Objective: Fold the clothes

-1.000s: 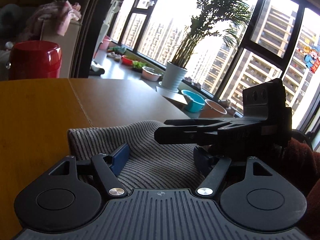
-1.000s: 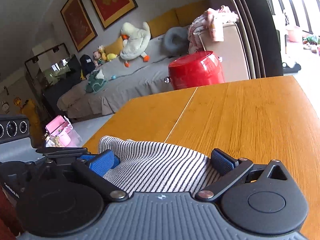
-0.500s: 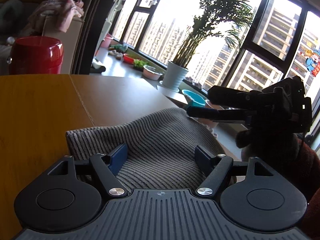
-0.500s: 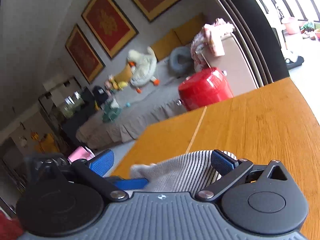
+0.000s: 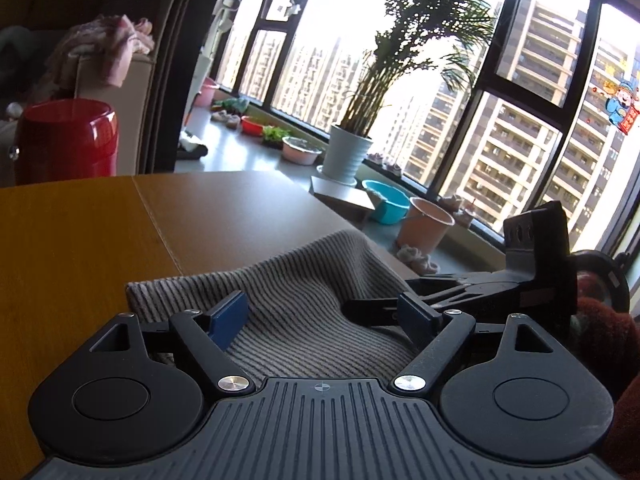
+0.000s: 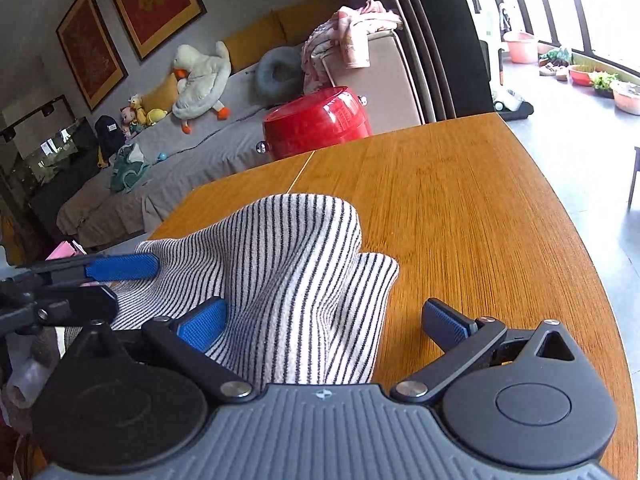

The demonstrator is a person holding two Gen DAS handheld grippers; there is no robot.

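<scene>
A grey-and-white striped garment (image 5: 300, 288) lies bunched on the wooden table (image 5: 80, 240), its middle pushed up into a soft hump (image 6: 280, 248). My left gripper (image 5: 323, 316) straddles the near part of it; its jaws are opening, and the blue pads (image 5: 230, 316) stand clear of the cloth between them. The right gripper (image 6: 324, 320) is open wide over the garment's other end. Its left pad (image 6: 202, 324) rests against the fabric and its right pad (image 6: 444, 322) hovers over bare wood. Each gripper shows in the other's view, the left gripper (image 6: 132, 286) and the right gripper (image 5: 380, 294).
A red pot (image 6: 320, 120) stands past the table's far edge, with a sofa (image 6: 180, 148) holding plush toys behind it. A potted palm (image 5: 348, 152) and several basins line the window sill. The table's rounded edge (image 6: 580, 240) runs close on the right.
The right gripper lifted off the cloth and came back down at its right end. The flat garment is now humped in the middle. My left jaws have widened.
</scene>
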